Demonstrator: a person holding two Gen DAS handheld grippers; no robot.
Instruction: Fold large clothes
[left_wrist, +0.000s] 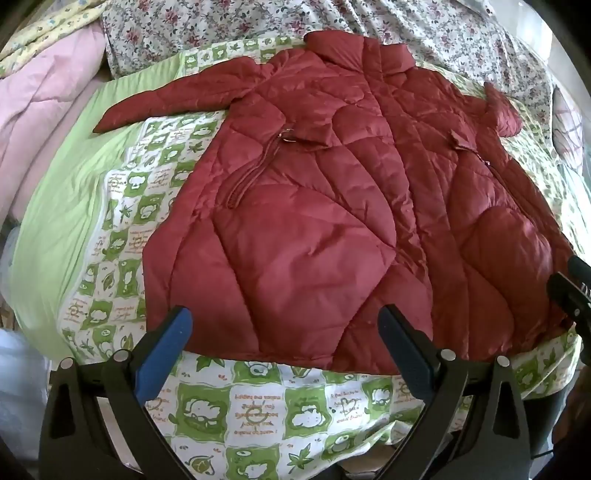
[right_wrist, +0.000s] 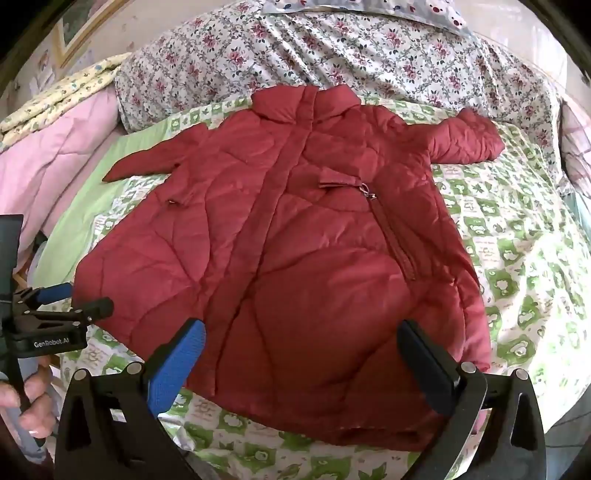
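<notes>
The dark red quilted puffer jacket (left_wrist: 314, 221) lies flat, unfolded; the left gripper (left_wrist: 284, 332) and right gripper (right_wrist: 301, 347) hover wide open, empty; each should pinch a hem corner squarely

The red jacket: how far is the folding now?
Done: the red jacket lies spread flat, front up, on the green sheet, both sleeves out to the sides. In hand: nothing; the left gripper and right gripper hang open over the hem. Left: every fold, as no sleeve or side is turned in.
</notes>
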